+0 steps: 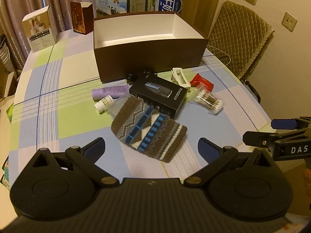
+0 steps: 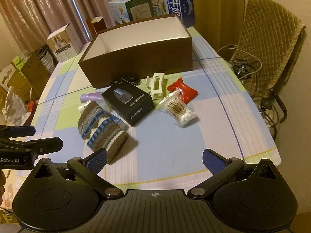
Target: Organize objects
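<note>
Lying just ahead of both wide-open, empty tools (image 1: 151, 148) (image 2: 155, 158), the knitted pouch (image 1: 148, 131) touches neither

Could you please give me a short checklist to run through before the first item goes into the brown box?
1. Brown box open, nothing visible inside: ok.
2. Left claw open, holding nothing: ok.
3. Right claw open, holding nothing: ok.
4. Knitted pouch nearest, top unobstructed: ok.
5. Black razor box free to lift: not ok, the pouch overlaps its near edge.
6. Cable behind it untangled: cannot tell.
</note>
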Demonstrator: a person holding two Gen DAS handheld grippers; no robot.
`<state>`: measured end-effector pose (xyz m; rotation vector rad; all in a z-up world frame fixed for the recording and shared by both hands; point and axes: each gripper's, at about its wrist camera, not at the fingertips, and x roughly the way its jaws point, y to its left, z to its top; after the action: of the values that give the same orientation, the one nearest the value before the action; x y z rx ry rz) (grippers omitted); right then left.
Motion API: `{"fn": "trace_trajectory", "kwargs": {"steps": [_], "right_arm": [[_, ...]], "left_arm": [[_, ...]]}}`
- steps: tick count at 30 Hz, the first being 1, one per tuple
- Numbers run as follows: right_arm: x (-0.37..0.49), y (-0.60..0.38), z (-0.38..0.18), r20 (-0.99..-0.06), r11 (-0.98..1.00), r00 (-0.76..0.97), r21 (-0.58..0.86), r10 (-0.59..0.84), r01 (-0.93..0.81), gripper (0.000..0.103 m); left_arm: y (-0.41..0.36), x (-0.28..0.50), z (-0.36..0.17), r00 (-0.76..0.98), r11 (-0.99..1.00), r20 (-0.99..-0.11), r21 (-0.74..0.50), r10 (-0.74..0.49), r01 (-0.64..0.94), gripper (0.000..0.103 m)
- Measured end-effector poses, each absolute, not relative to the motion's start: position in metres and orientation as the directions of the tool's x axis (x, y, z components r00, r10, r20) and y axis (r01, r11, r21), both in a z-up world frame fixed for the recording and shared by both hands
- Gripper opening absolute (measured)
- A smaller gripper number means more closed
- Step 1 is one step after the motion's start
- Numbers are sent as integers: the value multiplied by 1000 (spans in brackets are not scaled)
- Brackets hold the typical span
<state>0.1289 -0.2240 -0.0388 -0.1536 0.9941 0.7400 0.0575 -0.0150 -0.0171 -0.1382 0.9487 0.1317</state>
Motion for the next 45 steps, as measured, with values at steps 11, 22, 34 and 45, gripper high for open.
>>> {"fn": "trace_trajectory", "kwargs": {"steps": [11, 22, 34, 45], "right_arm": [[162, -224, -53, -754, 679, 305, 244, 582, -692, 101], [213, -219, -88, -767, 652, 305, 187, 565, -735, 100], [255, -179, -127, -794, 543, 249, 119, 554, -831, 65], [266, -162, -152, -822, 473, 193, 103, 536, -875, 35]], "left_arm": [[-12, 75, -29, 541, 967, -834, -35, 111, -253, 100], [-2, 90, -59, 468, 928, -868, -21, 168, -372, 100], [8, 102, -80, 433, 865, -874, -30, 221, -501, 100], [11, 117, -101, 417, 822, -888, -85, 194, -563, 100]]}}
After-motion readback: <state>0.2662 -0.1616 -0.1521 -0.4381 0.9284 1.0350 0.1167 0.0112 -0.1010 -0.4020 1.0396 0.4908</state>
